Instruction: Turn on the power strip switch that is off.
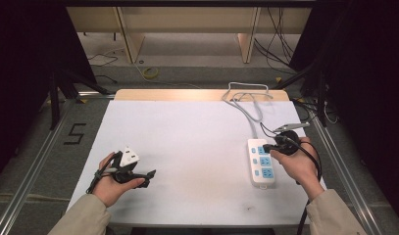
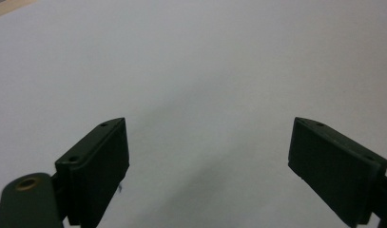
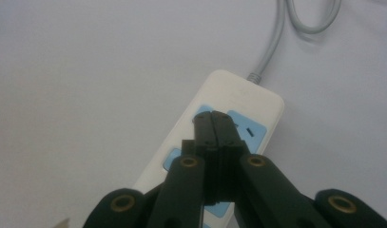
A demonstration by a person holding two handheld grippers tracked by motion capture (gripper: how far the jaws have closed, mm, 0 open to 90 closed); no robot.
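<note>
Left claw (image 2: pixel 208 156) released above table (image 1: pixel 187 142), right claw (image 3: pixel 215 124) clenched, seemingly touching power strip (image 3: pixel 243 102)

Left claw (image 2: pixel 208 166) hanging open over the white surface (image 2: pixel 205 66).
Its two black jaws are standing wide apart with nothing between them, and a thin tan strip is showing at the surface's top-left corner.

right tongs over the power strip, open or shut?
Shut. In the right gripper view the right tongs have their jaws pressed together with no gap, tips over the power strip's cord-end blue socket. Nothing visible between them.
</note>
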